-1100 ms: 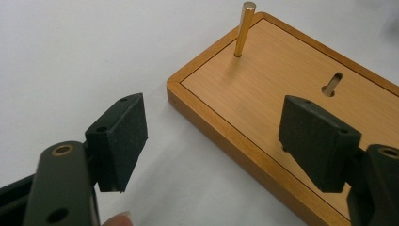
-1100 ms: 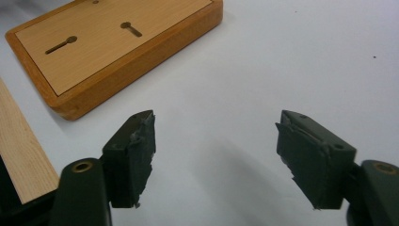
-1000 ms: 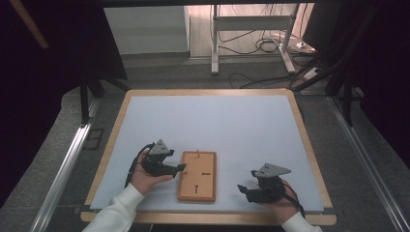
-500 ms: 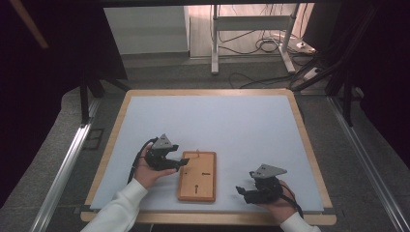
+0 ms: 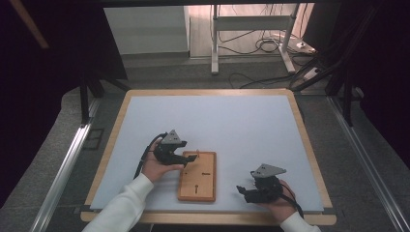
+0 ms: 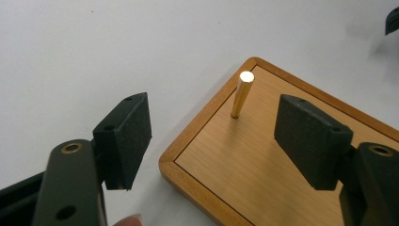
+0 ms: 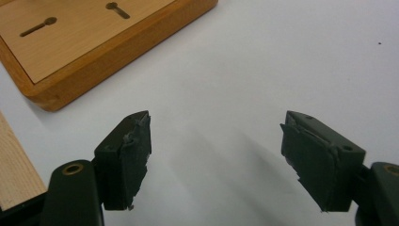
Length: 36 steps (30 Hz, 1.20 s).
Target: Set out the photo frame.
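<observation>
A flat wooden board (image 5: 197, 176) lies near the front of the white table top (image 5: 217, 121). A short brass pin (image 6: 242, 94) stands upright near the board's far left corner. My left gripper (image 5: 190, 157) hovers at that corner. In the left gripper view its jaws have just been closing a little but still stand wide apart; the pin is ahead between them, untouched. My right gripper (image 5: 243, 190) rests to the right of the board, open over bare white surface (image 7: 216, 122). Two keyhole slots (image 7: 35, 27) are cut into the board (image 7: 89, 52).
A wooden frame (image 5: 300, 121) borders the table top, and its front edge (image 7: 14, 165) lies close to my right gripper. Metal rails (image 5: 63, 164) run along both sides. Beyond the table, a stand (image 5: 251, 29) and cables (image 5: 266, 46) are on the floor.
My left hand has moved right and slightly away from the person, bringing its gripper over the board's far left corner. The right gripper has stayed put.
</observation>
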Each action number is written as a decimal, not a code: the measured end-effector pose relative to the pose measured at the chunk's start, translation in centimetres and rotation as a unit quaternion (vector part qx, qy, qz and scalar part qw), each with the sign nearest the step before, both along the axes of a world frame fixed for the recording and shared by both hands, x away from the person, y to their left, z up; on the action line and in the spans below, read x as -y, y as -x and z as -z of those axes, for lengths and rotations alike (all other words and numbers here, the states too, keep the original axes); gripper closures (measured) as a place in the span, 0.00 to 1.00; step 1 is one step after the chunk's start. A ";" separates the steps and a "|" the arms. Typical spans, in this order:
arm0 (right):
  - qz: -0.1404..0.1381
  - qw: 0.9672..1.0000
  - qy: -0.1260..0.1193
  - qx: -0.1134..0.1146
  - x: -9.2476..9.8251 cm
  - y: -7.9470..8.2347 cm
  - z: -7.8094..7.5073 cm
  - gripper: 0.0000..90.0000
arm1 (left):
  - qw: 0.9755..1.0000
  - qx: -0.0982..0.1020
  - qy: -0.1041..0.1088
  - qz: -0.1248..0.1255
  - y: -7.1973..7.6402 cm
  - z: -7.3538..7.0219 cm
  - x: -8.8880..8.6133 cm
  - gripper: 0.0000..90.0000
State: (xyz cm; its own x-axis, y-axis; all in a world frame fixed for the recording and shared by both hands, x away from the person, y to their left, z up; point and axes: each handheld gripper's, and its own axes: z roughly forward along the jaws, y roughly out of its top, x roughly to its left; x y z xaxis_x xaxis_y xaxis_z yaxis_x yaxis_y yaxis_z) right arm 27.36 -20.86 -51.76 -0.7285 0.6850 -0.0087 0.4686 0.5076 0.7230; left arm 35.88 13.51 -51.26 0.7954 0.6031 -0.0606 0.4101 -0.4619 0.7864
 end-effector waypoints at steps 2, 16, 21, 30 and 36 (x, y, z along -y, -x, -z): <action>0.003 1.000 0.003 -0.001 0.0 0.0 0.1 0.28 | 1.000 0.000 0.000 0.006 -0.1 0.1 0.3 0.33; 0.002 1.000 0.007 -0.002 -0.4 0.2 0.1 0.27 | 0.998 0.001 0.003 0.059 -1.4 0.8 2.0 0.62; 0.005 1.000 0.008 -0.002 -0.3 0.0 0.2 0.27 | 0.998 -0.009 0.011 0.068 -1.5 1.0 2.0 0.76; 0.003 1.000 0.008 0.001 -0.5 0.1 0.1 0.27 | 0.997 -0.024 0.016 0.071 -1.9 1.1 2.0 0.93; -0.011 1.000 0.008 0.021 -0.9 0.5 -0.2 0.26 | 0.996 -0.043 0.022 0.073 -2.2 1.0 1.8 0.93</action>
